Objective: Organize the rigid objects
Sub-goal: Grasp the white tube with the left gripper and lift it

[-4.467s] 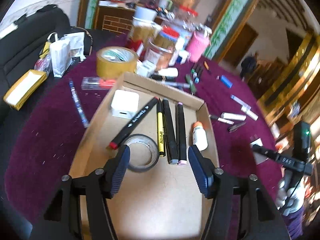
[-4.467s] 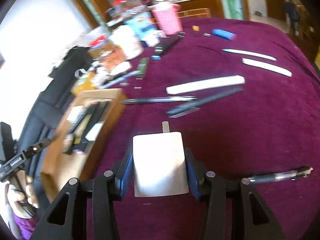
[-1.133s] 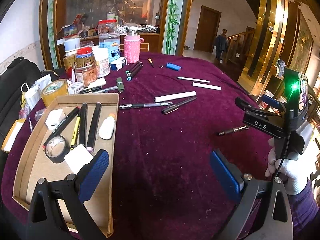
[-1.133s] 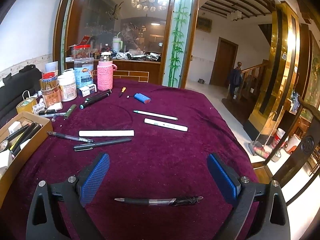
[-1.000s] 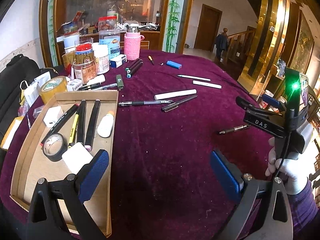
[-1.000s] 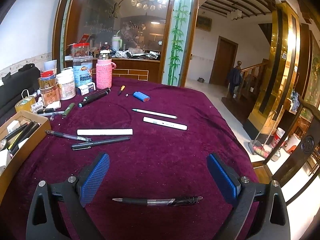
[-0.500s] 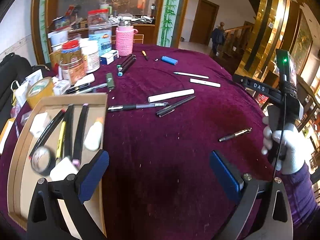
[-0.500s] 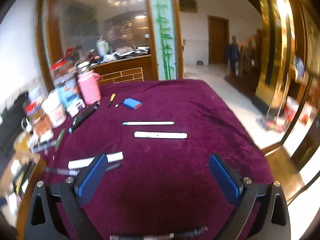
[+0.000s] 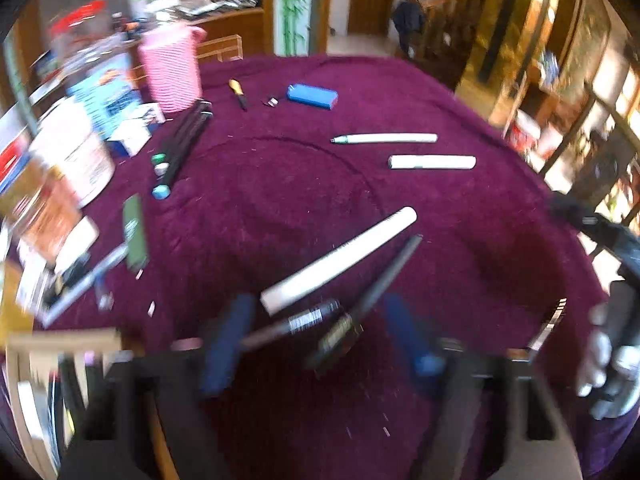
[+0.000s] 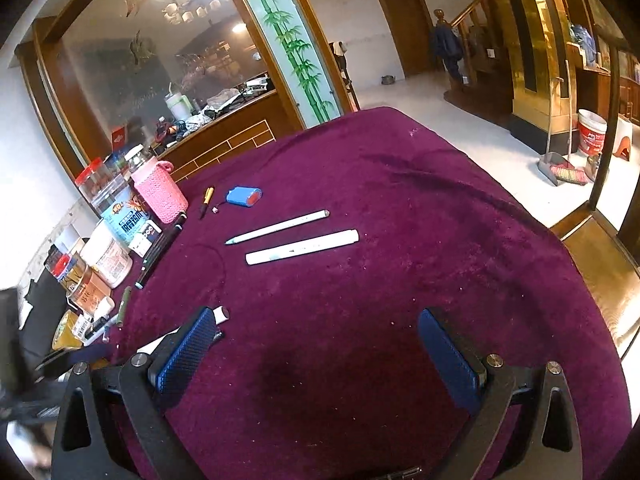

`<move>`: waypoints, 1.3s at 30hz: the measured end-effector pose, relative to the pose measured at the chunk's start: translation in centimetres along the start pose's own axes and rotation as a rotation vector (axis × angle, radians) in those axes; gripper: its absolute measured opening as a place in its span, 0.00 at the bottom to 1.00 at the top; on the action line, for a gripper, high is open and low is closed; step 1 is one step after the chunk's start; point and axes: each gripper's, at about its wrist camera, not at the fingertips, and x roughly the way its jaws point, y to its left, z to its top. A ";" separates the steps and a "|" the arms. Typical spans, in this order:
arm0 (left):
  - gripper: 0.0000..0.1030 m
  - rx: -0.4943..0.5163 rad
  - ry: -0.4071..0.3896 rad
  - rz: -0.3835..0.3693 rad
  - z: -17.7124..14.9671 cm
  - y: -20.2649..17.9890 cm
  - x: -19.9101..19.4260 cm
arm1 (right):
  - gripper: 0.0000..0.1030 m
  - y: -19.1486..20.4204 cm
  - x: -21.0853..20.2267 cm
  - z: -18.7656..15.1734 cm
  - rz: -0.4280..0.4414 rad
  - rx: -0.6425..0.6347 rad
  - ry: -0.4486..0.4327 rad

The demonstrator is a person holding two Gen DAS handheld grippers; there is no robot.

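The left wrist view is motion-blurred. My left gripper [image 9: 318, 344] hangs low over the purple tablecloth [image 9: 460, 240], its jaws closing. Two dark pens lie between its blue pads without being pressed: a barcoded pen [image 9: 296, 320] and a black pen [image 9: 380, 280]. A long white marker [image 9: 340, 258] lies just beyond them. The cardboard box [image 9: 60, 344] sits at the lower left edge. My right gripper [image 10: 316, 356] is open over bare cloth with nothing between its fingers. Ahead of it lie two white markers [image 10: 276, 227] [image 10: 302, 247] and a blue case [image 10: 244, 196].
Jars, a pink-sleeved bottle [image 10: 160, 192], black markers [image 9: 186, 144] and a green pen [image 9: 134, 232] crowd the table's left side. A gloved hand holding the other gripper [image 9: 608, 360] is at the right of the left wrist view. The table edge drops to the floor on the right.
My left gripper has swept right and down from beside the box to the dark pens, and its jaws have narrowed. The right wrist view has rolled and moved forward; the pen in front of it slid out of sight.
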 end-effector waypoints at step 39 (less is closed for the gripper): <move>0.14 0.062 -0.117 -0.082 -1.0 -5.3 -2.3 | 0.99 0.2 1.6 -0.3 0.015 0.008 0.063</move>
